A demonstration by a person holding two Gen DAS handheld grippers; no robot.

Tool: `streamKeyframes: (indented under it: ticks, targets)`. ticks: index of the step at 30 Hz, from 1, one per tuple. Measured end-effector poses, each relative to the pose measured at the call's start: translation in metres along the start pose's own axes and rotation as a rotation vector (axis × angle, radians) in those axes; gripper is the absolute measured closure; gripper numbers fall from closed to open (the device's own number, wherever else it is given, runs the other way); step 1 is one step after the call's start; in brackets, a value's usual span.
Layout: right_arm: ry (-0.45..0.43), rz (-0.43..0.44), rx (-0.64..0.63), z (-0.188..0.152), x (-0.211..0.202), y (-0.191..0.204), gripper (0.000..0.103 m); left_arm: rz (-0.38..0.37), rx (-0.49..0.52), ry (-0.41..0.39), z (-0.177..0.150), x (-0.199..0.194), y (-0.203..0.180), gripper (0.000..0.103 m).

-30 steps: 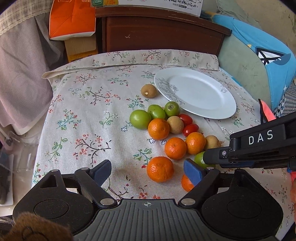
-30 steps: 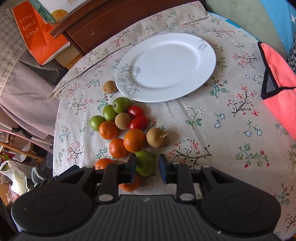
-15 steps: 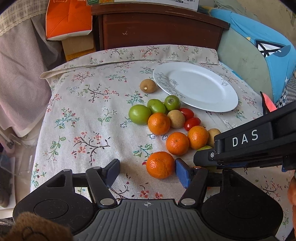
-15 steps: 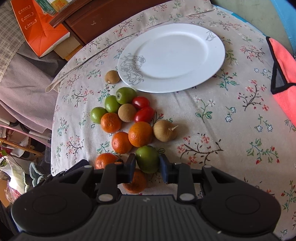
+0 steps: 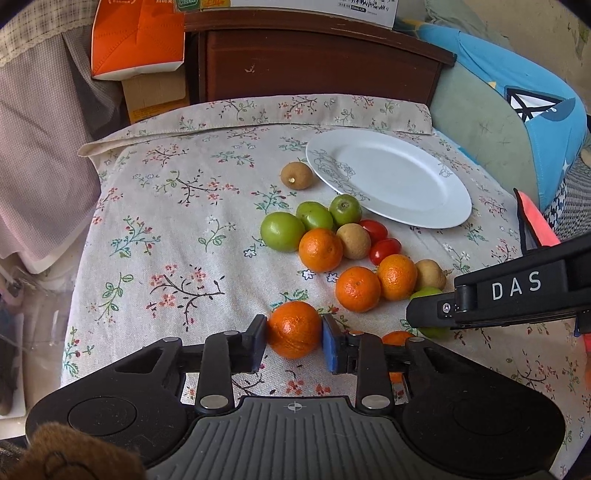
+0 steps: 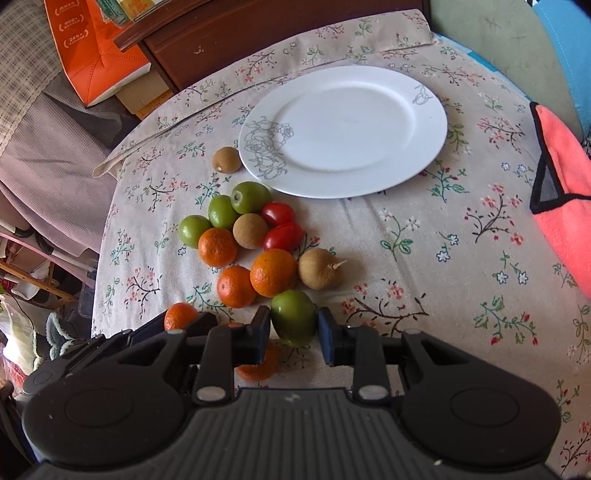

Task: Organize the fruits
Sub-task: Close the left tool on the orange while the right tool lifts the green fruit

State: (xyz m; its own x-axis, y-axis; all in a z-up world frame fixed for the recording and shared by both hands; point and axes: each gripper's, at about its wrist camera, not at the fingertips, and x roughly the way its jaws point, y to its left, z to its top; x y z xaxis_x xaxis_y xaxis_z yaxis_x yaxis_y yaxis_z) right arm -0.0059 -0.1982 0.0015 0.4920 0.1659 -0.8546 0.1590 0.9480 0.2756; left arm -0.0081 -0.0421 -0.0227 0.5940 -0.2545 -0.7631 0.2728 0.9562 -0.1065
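Our left gripper [image 5: 294, 341] has closed onto the orange [image 5: 294, 328] at lower centre, our right gripper [image 6: 293, 330] pinches the green fruit [image 6: 294, 321]; next, lifting both to the plate [image 6: 424, 147].

White capitals "DAS" are showing on the black arm of the right gripper [image 5: 517, 299], which is reaching in from the right of the left wrist view. On the white box [image 5: 314, 7] lying on top of the dark wooden cabinet, small print is running along the edge with "250mL×24" just readable; the rest is staying too small to make out. The orange bag [image 6: 92, 55] in the right wrist view is carrying three rounded badges, the lowest seeming to read "24"; the others are too blurred to tell.
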Motion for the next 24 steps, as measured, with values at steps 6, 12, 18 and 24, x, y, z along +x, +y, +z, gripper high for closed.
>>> streamKeyframes:
  ticks: [6,12,18,24]
  targets:
    - [0.008,-0.009,-0.01,-0.002,0.002,0.001,0.075,0.004,0.015,-0.015,-0.002,0.0,-0.002,0.073]
    - [0.004,-0.005,-0.022,-0.002,0.001,0.003,0.075,-0.006,0.0,-0.023,-0.003,-0.001,0.001,0.075]
    - [-0.008,-0.006,-0.08,-0.003,-0.003,0.01,0.075,0.004,0.018,-0.018,-0.003,-0.005,0.001,0.075]
    - [-0.031,-0.025,-0.188,-0.007,-0.011,0.017,0.075,0.013,0.027,-0.043,0.0,-0.016,0.004,0.075]
